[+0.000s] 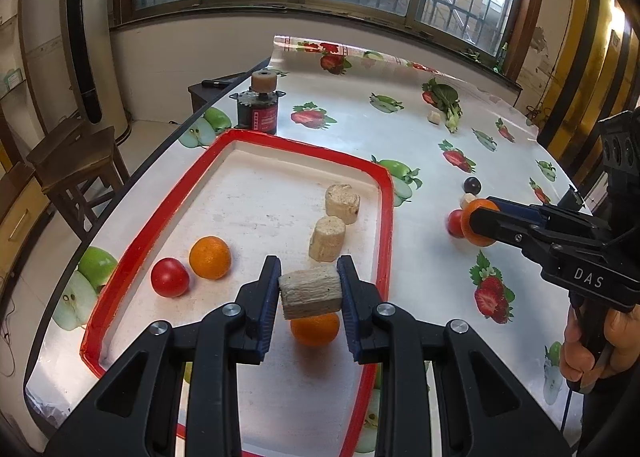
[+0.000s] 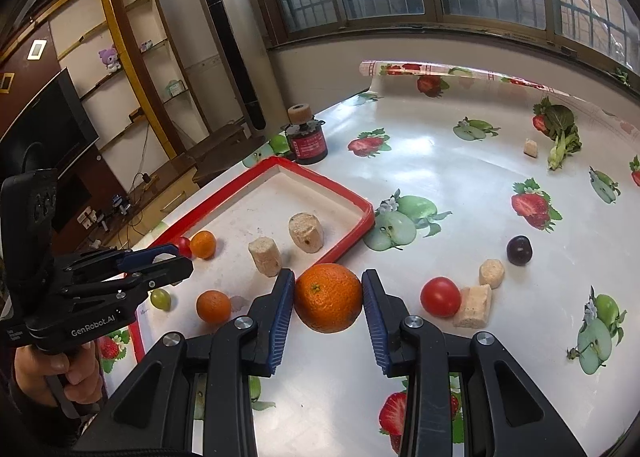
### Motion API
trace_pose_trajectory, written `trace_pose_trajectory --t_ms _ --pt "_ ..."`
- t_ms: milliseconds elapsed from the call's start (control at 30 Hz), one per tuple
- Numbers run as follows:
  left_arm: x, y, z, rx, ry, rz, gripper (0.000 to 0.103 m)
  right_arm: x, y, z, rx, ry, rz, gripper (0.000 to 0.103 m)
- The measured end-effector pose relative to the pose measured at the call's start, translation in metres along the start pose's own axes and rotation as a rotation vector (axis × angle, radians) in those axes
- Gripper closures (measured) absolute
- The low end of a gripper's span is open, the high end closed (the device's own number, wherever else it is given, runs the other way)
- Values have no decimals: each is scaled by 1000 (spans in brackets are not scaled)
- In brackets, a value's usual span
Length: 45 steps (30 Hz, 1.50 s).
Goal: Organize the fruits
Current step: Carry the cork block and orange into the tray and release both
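Broadly, the glossy white tabletop point(image 2: 440, 161) with its printed strawberries and green apples carries everything, its cloth rolled up along the far edge. Near the left edge lies the shallow rectangular white tray with a raised red rim point(image 1: 385, 217). Just past the tray's far corner, at the left edge, stands a dark cylindrical jar with a red label and a tan cork-like top point(image 2: 306, 137).

The left tongs point(image 1: 309, 289) hang over the near part of the tray, pinching a pale, fibrous, cylindrical block point(image 1: 311, 292) between their blue pads. The right tongs point(image 2: 328, 299) are over the tabletop just off the tray's right rim, their pads pressed against both sides of a large round orange point(image 2: 329, 297). A person's hand point(image 1: 588, 345) grips the right handle.

Inside the tray rest two more pale cylindrical blocks point(image 1: 335, 221), a small orange mandarin point(image 1: 210, 257) touching a small red tomato point(image 1: 169, 277), a second mandarin point(image 1: 315, 328) beneath the held block, and a green grape point(image 2: 161, 299) near the tray's near rim.

On the tabletop to the right of the tray lie a red tomato point(image 2: 440, 296), touching a pale wedge-shaped block point(image 2: 474, 307), a short pale round block point(image 2: 492, 273) and a dark purple plum point(image 2: 519, 250). Near the far right corner sit a leafy green vegetable point(image 2: 562, 137) and a small pale chunk point(image 2: 531, 147).
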<state>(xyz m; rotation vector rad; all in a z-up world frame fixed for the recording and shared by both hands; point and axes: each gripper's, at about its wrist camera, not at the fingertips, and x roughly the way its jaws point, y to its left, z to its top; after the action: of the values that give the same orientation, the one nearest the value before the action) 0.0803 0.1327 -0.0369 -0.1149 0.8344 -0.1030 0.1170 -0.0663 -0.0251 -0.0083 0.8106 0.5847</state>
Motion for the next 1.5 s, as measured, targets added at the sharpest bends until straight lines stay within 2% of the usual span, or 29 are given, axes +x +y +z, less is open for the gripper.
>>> trace_pose_trajectory --t_ms 833,1200,1500 --pt "2 86 2 -129 -6 83 77 45 43 11 -47 41 65 68" --pt "-2 97 -27 -148 22 83 77 65 53 6 -68 76 82 68" --pt "6 92 -36 -142 46 73 77 80 63 0 -97 103 83 68"
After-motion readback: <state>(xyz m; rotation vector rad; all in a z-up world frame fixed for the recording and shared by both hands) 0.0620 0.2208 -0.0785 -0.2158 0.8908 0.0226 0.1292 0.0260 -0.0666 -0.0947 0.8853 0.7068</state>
